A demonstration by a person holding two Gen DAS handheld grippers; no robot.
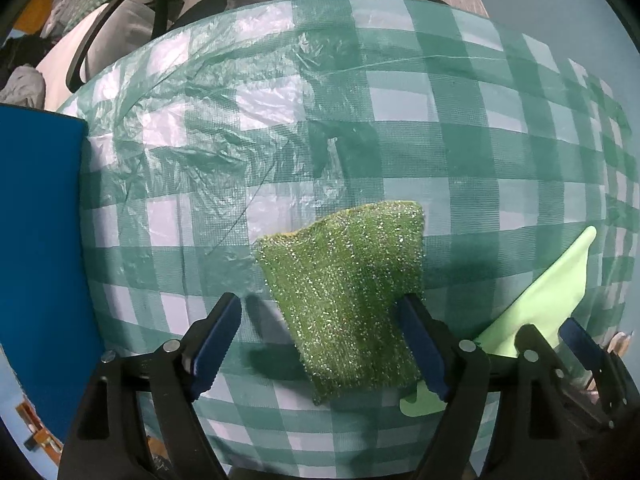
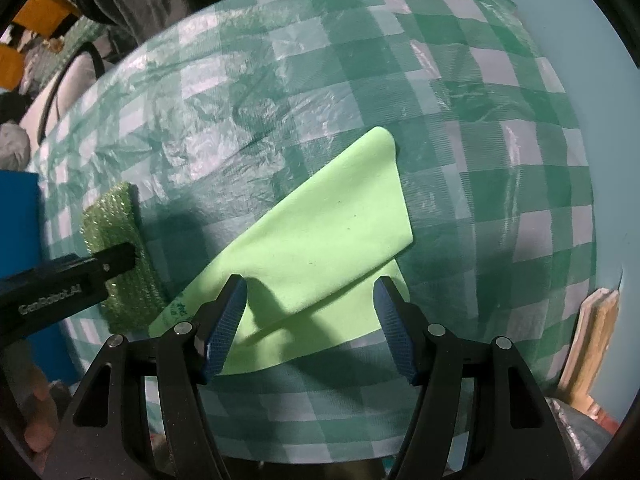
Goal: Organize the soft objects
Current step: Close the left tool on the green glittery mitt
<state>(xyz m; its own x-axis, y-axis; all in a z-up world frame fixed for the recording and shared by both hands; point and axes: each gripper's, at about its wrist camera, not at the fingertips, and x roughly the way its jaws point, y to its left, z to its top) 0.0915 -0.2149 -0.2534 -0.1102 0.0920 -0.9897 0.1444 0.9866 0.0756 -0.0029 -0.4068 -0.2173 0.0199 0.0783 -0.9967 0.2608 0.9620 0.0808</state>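
Note:
A glittery green scrub sponge [image 1: 348, 300] lies on the green-and-white checked tablecloth [image 1: 360, 92]. My left gripper [image 1: 320, 312] is open above it, its right finger touching the sponge's right side. A light green cloth [image 2: 320, 248], partly folded, lies to the sponge's right; it also shows in the left wrist view [image 1: 552, 300]. My right gripper [image 2: 310, 292] is open over the cloth's near part, not holding it. The sponge [image 2: 116, 248] and the left gripper's arm [image 2: 68, 280] show at the left of the right wrist view.
A blue box [image 1: 40, 248] stands at the table's left edge. A chair [image 1: 120, 28] and piled clothes are beyond the table's far left. A wooden object [image 2: 592, 344] stands off the table's right edge. The tablecloth is wrinkled plastic.

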